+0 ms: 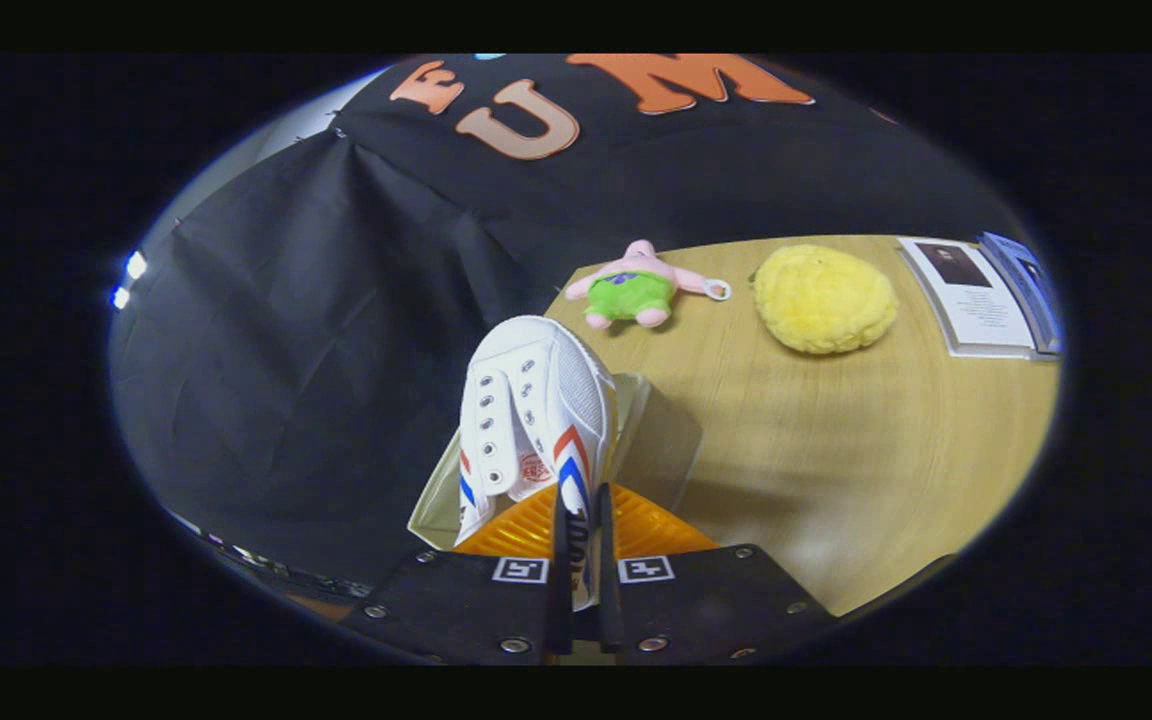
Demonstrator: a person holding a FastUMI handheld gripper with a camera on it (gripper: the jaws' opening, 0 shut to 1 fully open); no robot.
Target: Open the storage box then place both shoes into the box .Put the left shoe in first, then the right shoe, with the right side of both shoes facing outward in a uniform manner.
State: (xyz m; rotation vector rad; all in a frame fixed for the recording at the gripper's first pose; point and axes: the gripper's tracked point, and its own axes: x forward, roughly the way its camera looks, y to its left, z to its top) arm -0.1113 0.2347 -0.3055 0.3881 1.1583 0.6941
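while the gripper [584, 540] hangs over the table's near corner, its two black fingers [561, 560] stand close together and pinch the side wall of a white shoe [536, 410], so the jaws are narrow and holding it. the shoe has red and blue stripes and empty lace holes, and its toe points away from the fingers. under it sits the storage box [661, 430], pale and see-through, with something orange [636, 525] showing just ahead of the fingers. beyond the box, on the wooden table [866, 460], lie a pink and green plush toy [636, 285] and a yellow fluffy cushion [824, 298], apart from each other. some printed sheets [976, 295] lie at the far edge.
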